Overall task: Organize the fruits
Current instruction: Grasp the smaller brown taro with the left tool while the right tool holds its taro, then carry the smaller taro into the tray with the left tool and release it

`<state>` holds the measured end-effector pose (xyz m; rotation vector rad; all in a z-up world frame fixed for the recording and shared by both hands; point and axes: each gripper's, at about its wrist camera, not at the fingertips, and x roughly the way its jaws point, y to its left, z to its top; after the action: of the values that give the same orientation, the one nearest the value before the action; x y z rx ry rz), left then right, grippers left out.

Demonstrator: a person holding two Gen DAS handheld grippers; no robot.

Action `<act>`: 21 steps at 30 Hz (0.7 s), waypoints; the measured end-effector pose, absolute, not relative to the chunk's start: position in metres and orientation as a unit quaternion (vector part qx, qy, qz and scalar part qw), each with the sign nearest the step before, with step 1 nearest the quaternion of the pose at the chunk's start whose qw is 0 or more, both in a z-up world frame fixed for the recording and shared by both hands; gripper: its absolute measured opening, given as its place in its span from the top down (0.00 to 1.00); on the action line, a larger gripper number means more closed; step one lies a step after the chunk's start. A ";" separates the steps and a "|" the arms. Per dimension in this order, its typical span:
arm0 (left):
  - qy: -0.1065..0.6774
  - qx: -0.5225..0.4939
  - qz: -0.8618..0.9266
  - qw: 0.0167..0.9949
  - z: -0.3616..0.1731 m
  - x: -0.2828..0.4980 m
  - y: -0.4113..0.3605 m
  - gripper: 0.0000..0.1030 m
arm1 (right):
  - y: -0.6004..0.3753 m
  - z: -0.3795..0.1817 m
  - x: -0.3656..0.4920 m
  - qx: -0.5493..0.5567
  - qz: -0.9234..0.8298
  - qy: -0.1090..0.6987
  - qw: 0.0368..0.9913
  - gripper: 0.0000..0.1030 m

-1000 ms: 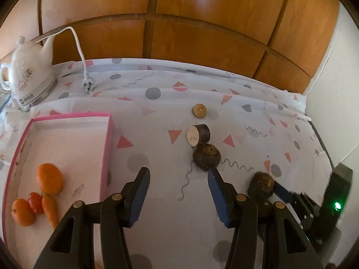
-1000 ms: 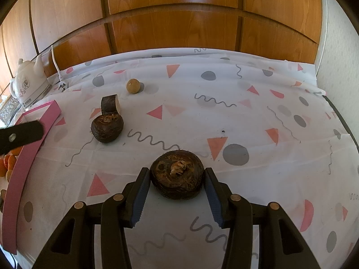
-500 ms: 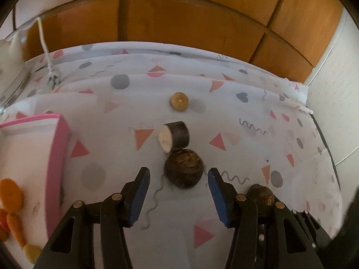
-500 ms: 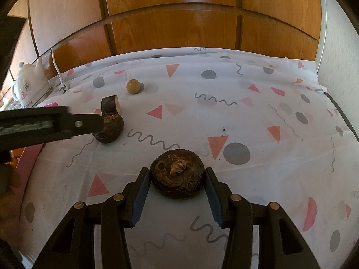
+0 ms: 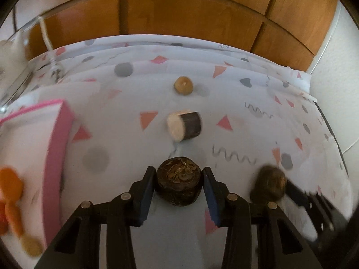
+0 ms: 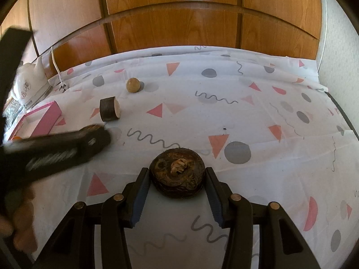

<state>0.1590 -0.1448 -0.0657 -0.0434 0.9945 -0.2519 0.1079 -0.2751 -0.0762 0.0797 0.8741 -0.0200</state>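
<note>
In the left wrist view my left gripper (image 5: 179,191) stands open around a dark brown round fruit (image 5: 178,180) on the patterned cloth; the jaws flank it with small gaps. In the right wrist view my right gripper (image 6: 177,196) is closed against a second dark brown round fruit (image 6: 177,174), its pads touching both sides. That fruit also shows blurred in the left wrist view (image 5: 269,183). A cut dark cylinder piece (image 5: 184,125) and a small tan round fruit (image 5: 183,85) lie farther back. The pink tray (image 5: 56,157) at left holds orange fruits (image 5: 9,185).
A white kettle (image 6: 29,85) with a white cord and plug (image 6: 62,85) stands at the back left. Wooden panels back the table. A white wall (image 5: 336,78) borders the right side. The left gripper's body (image 6: 51,152) crosses the left of the right wrist view.
My left gripper has swung right from the tray and moved forward, so the dark fruit now sits between its jaws. My right gripper has stayed on its fruit.
</note>
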 end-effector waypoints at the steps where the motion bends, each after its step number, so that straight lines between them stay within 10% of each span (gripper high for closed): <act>1: 0.474 -0.020 -0.118 0.872 -0.064 0.152 -0.141 0.59 | -0.275 -0.076 0.108 0.038 -0.009 0.424 0.905 0.51; 21: 0.428 0.000 -0.102 0.898 -0.054 0.073 -0.105 0.59 | -0.255 -0.075 0.078 -0.005 -0.015 0.418 0.908 0.52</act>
<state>0.0726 -0.1047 -0.0541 0.0008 0.8857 -0.2109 0.0778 -0.2547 -0.0750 -0.0103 0.8623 -0.0299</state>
